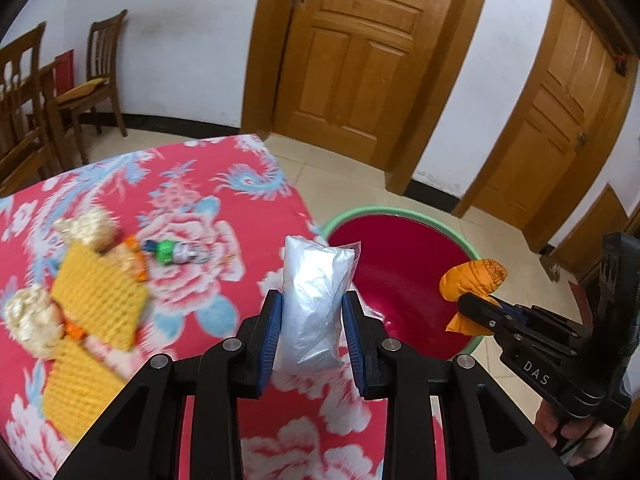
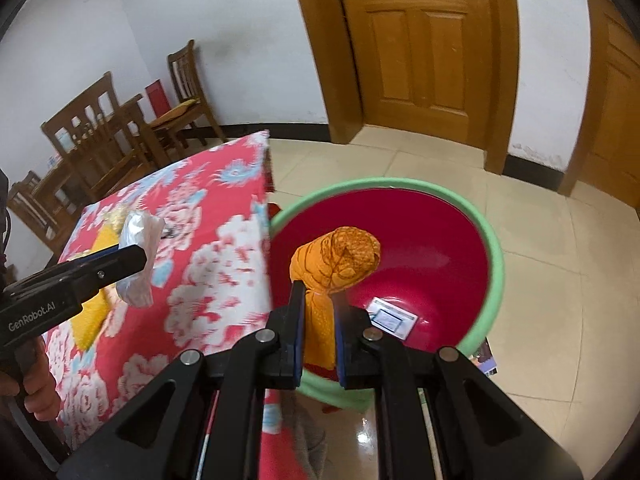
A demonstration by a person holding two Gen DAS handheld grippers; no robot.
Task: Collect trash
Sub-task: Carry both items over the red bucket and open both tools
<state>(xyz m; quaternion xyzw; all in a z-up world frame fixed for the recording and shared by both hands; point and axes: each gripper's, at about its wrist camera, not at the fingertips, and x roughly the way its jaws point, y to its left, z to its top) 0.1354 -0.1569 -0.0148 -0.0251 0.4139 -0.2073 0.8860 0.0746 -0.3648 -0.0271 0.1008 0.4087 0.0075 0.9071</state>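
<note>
My left gripper [image 1: 312, 300] is shut on a crumpled clear plastic bag [image 1: 314, 292], held over the table's right edge beside the basin; the same bag [image 2: 138, 264] shows at the left of the right wrist view. My right gripper [image 2: 318, 292] is shut on a twisted orange wrapper [image 2: 340, 260], which hangs above a red basin with a green rim [image 2: 494, 256]. That wrapper [image 1: 474, 278] and the basin [image 1: 352, 216] also show in the left wrist view. A small printed card [image 2: 392, 318] lies inside the basin.
The table wears a red floral cloth [image 1: 192, 200]. On it lie yellow foam netting [image 1: 100, 300], cream-coloured crumpled wrappers [image 1: 32, 320] and a small green-capped bottle [image 1: 172, 252]. Wooden chairs [image 2: 92, 140] stand behind, wooden doors [image 2: 424, 48] beyond the tiled floor.
</note>
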